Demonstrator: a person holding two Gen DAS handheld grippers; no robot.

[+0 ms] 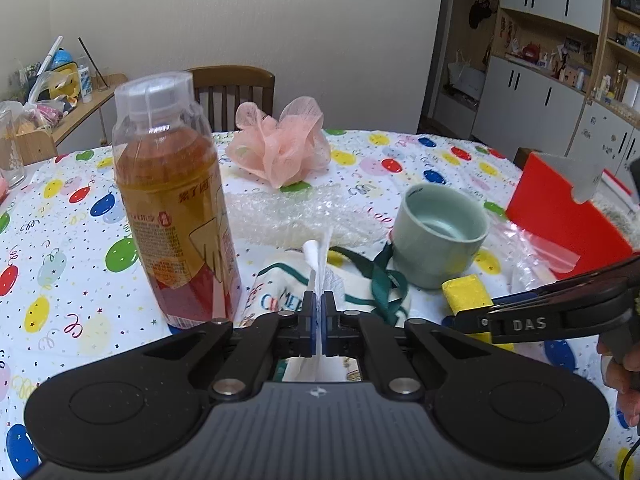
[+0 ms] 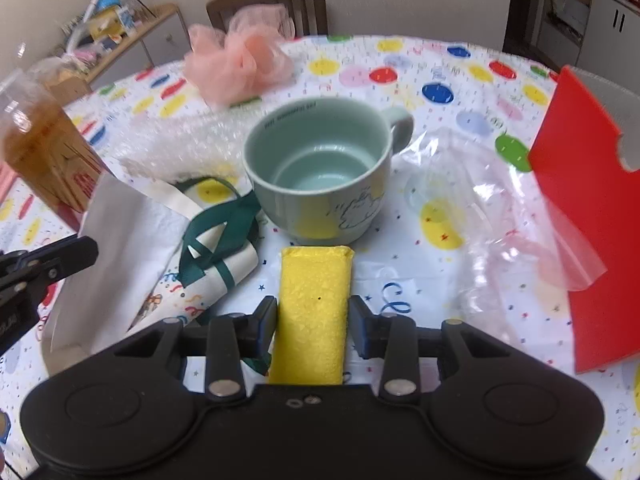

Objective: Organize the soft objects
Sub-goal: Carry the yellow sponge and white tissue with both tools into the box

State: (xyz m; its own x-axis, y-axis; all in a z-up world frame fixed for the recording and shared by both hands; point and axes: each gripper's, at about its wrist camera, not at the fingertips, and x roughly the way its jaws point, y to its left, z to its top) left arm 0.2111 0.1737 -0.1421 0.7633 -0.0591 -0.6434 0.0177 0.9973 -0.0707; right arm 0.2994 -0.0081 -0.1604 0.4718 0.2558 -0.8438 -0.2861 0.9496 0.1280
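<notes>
Straddling the yellow sponge [image 2: 311, 312] on the near surface [image 2: 400, 60], the right hand-held gripper [image 2: 313, 320] stands part-open, pads apparently not pressing. The left hand-held gripper [image 1: 319, 312] pinches white tissue [image 1: 320, 264]. Risk: the mug [image 2: 320, 172] just beyond could be knocked.

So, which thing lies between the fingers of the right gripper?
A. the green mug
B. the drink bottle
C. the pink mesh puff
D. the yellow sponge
D: in the right wrist view the yellow sponge lies lengthwise between the right gripper fingers, just in front of the green mug.
</notes>
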